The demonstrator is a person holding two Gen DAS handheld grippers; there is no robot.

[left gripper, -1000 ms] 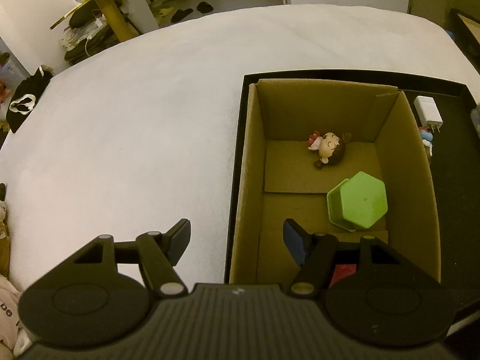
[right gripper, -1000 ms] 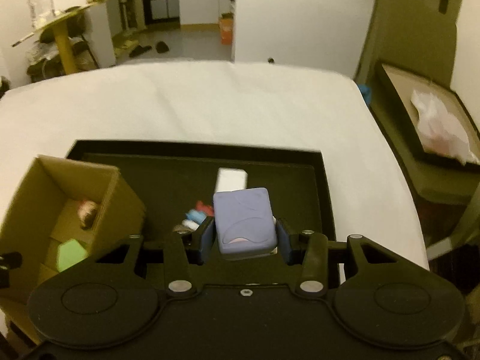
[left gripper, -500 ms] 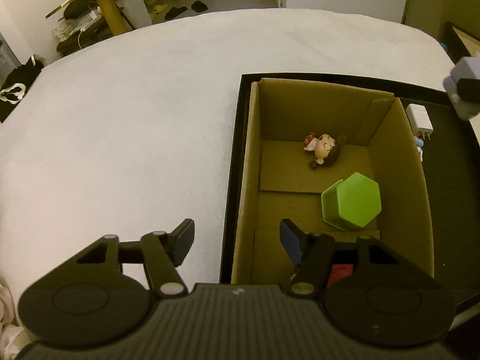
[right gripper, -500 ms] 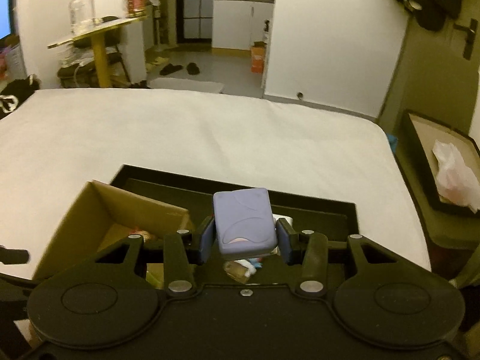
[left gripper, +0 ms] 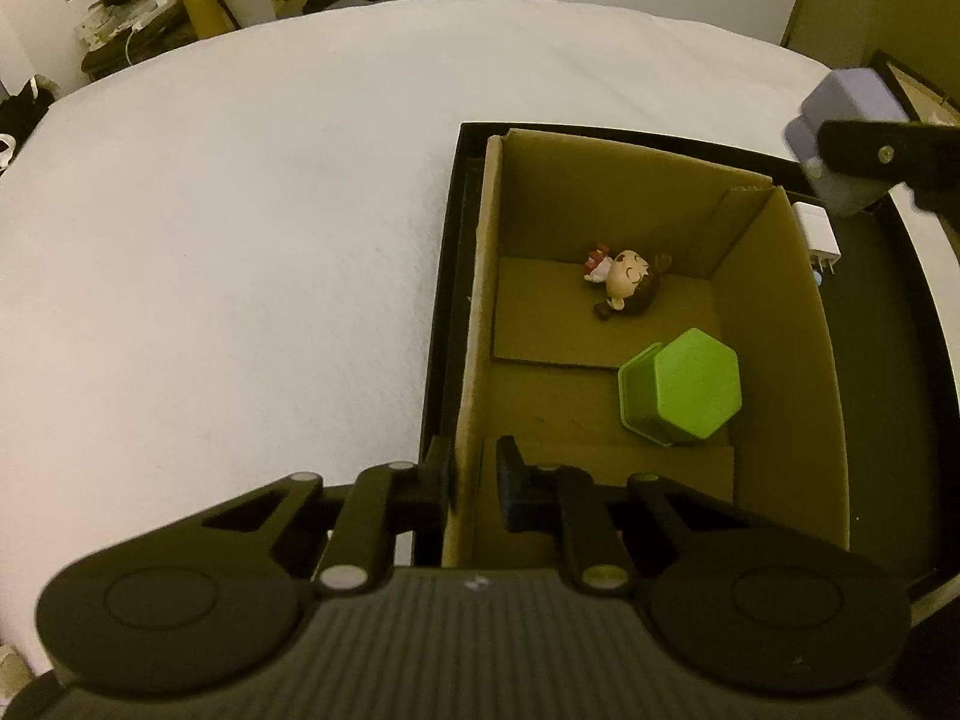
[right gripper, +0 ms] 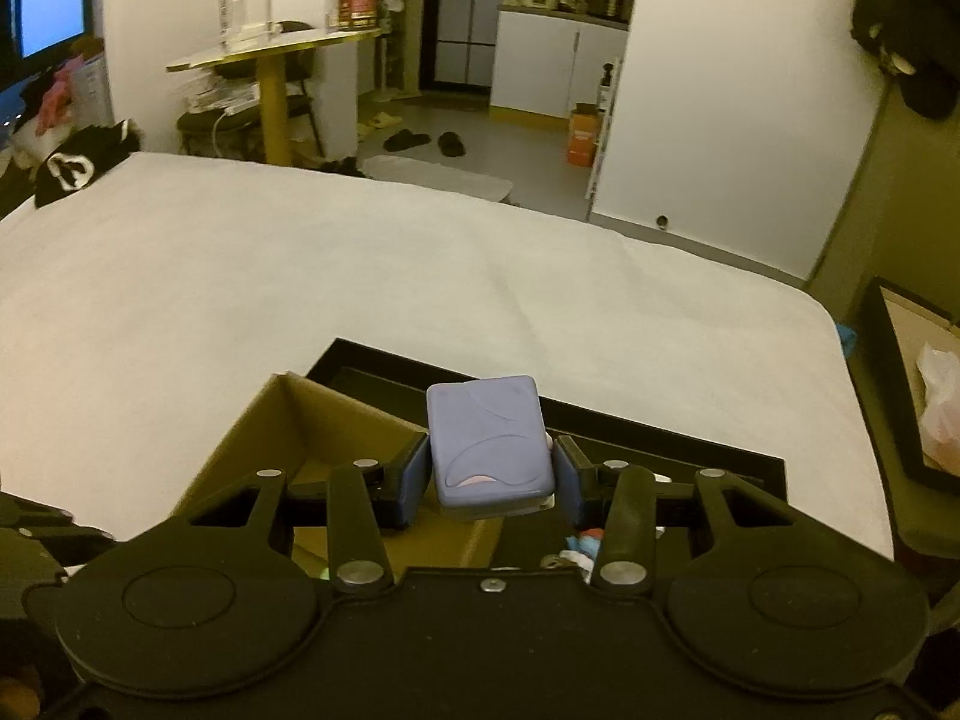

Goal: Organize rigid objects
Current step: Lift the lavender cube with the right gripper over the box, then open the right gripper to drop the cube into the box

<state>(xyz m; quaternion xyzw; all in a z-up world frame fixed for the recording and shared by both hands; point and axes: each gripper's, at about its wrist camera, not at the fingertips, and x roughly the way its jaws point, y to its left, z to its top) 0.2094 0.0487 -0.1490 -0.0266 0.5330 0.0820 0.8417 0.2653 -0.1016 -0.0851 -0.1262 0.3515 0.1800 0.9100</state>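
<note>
Your left gripper (left gripper: 474,480) has gone from wide open to closing on the near left wall of the cardboard box (left gripper: 774,324); the wall stands between its jaws and the pads look pressed to it. Your right gripper (right gripper: 491,477) has lifted away from the black tray (right gripper: 660,438) and now sits higher, toward the box.

You hold the purple-blue block (right gripper: 487,441) clamped between the right pads, hanging above the box's far right corner, clear of the cardboard. This looks like the carry step: one hand steadies the box, the other brings the next item. The next move likely calls for bringing the block over the open floor and lowering before you let go.

Only the left wrist view shows what already lies inside: a small doll figure (left gripper: 624,288) and a green hexagonal container (left gripper: 684,387), well apart, plus a white charger (left gripper: 817,234) outside on the tray. The right wrist view shows the grip itself.
</note>
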